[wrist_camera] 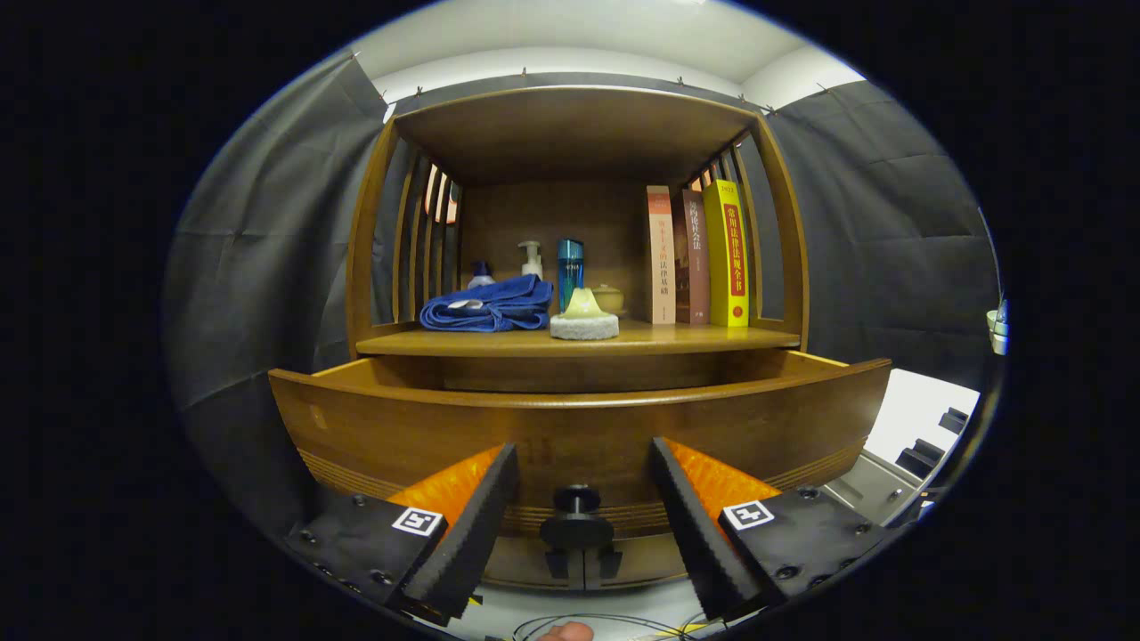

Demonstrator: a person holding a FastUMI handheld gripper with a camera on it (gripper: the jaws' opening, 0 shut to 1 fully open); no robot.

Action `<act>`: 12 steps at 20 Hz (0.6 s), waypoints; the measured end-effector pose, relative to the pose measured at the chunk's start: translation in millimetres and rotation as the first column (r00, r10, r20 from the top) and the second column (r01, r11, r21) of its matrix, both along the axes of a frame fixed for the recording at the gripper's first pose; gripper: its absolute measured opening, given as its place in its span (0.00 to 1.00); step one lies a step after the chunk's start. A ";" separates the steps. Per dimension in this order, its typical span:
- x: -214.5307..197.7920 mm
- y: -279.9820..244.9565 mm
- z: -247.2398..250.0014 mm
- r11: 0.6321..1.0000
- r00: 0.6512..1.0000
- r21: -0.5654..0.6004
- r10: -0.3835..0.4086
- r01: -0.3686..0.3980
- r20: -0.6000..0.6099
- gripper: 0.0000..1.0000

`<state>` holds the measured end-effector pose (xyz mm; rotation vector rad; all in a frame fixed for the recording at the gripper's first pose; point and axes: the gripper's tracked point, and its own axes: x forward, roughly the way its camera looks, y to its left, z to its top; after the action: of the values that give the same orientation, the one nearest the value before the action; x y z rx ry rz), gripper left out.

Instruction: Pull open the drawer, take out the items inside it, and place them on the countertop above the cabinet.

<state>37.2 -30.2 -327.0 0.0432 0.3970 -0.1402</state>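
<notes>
A: What does the room look like from the gripper (583, 463)?

B: It is a booth. Dark grey cloth (258, 258) hangs on both sides and behind a wooden cabinet (374, 223), and above the cloth there is a pale ceiling (579, 31). At the far right a light floor or table surface shows, with some dark equipment on it that I cannot identify.

A: And the drawer?

B: The drawer (570, 427) is pulled out toward the gripper. Its wide brown front stands just ahead of the fingers, and the open gap behind the front is visible from above, but the inside is hidden, so I cannot tell what lies in it.

A: What is on the countertop?

B: The countertop (712, 338) is a smooth brown wooden shelf above the drawer. A folded blue towel (490, 307) lies on its left part. Beside it, near the middle, sits a round white pad with a yellowish top (584, 316). Behind them stand a pump bottle (532, 260) and a blue bottle (570, 267). Three books (699, 256) stand upright on the right side.

A: The tongs?

B: They are spread apart and hold nothing. The fingers (481, 516) point at the drawer front, and a small dark knob (577, 499) shows between them.
</notes>
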 end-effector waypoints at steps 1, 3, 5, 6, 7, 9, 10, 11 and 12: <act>3.6 1.0 1.3 1.000 1.000 0.003 -0.001 0.001 0.004 0.99; 13.5 0.7 -6.7 1.000 1.000 0.005 0.000 0.000 -0.011 0.99; 25.4 -0.6 -13.0 1.000 1.000 0.011 -0.002 0.002 -0.016 0.99; 30.5 -0.8 -15.6 1.000 1.000 0.012 -0.003 0.003 -0.014 0.99; 35.8 -2.0 -18.7 1.000 1.000 0.013 -0.003 0.003 -0.018 0.99; 44.2 -3.7 -23.1 1.000 1.000 0.013 -0.002 0.002 -0.022 0.99; 48.6 -3.1 -25.3 1.000 1.000 0.013 -0.001 0.001 -0.023 0.99; 51.6 -3.7 -27.6 1.000 1.000 0.015 0.000 0.001 -0.027 0.99; 55.6 -4.1 -30.1 1.000 1.000 0.016 0.000 0.000 -0.029 0.99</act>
<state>92.8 -34.3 -357.1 0.0569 0.4270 -0.1381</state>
